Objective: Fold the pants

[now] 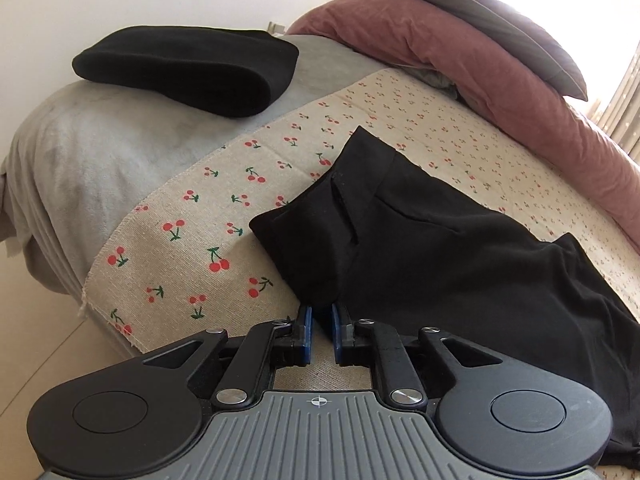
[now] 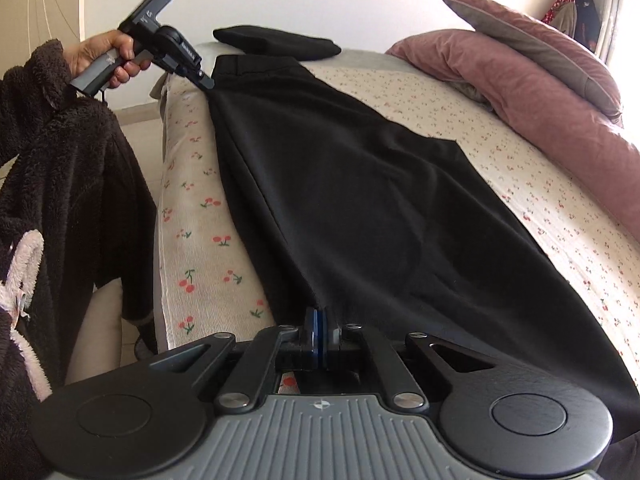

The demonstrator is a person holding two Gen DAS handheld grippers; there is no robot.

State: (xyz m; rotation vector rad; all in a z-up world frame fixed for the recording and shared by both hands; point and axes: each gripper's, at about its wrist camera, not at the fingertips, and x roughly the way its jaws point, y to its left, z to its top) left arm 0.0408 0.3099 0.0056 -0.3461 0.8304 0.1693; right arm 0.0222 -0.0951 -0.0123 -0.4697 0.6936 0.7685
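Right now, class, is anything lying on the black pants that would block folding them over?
Nothing visible does. The black pants lie bare along the cherry-print cloth. The folded black garment sits beyond the waistband, and the pink pillows lie off to the side.

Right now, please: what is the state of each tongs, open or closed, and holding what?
Left tongs: slightly open, pads not pressing the black pants; the cloth edge lies at the tips.
Right tongs: closed on the pants' edge.

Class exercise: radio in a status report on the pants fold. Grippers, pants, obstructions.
Left gripper jaws slightly apart at the pants' waist. Right gripper shut on the hem end. Pants flat along the bed. Nothing blocking; folded black garment lies apart.
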